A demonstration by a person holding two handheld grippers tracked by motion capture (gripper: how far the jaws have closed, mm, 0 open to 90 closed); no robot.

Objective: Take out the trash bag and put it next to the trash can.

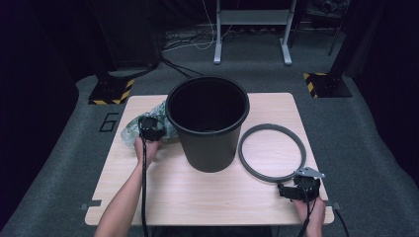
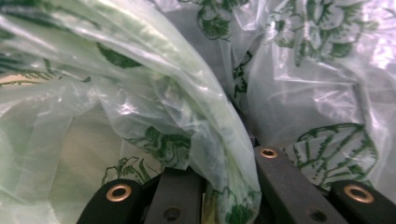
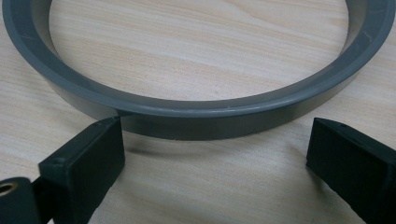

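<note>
So the left tongs [image 1: 151, 129] are clamped on a fold of the plastic bag [image 1: 134, 129], a clear crinkly one with a green flower print. In the left gripper view the film [image 2: 196, 116] bunches up right between the two black jaws and spills over them. The bag sits on the far left part of the worktop [image 1: 197, 197], pressed up against the left side of the black bin [image 1: 207, 123], which stands upright around the middle.

The right tongs [image 1: 296, 190] are spread wide with nothing in them, at the near right corner. The grey ring [image 1: 272, 152] lies flat just beyond them, and in the right gripper view its near edge [image 3: 201, 116] sits between the two jaw tips, with the left tip almost at its wall.

Room-wise, the near half of the worktop is bare wood, while the bin crowds the bag's right side. No readable writing on the bag, just the flower pattern.
</note>
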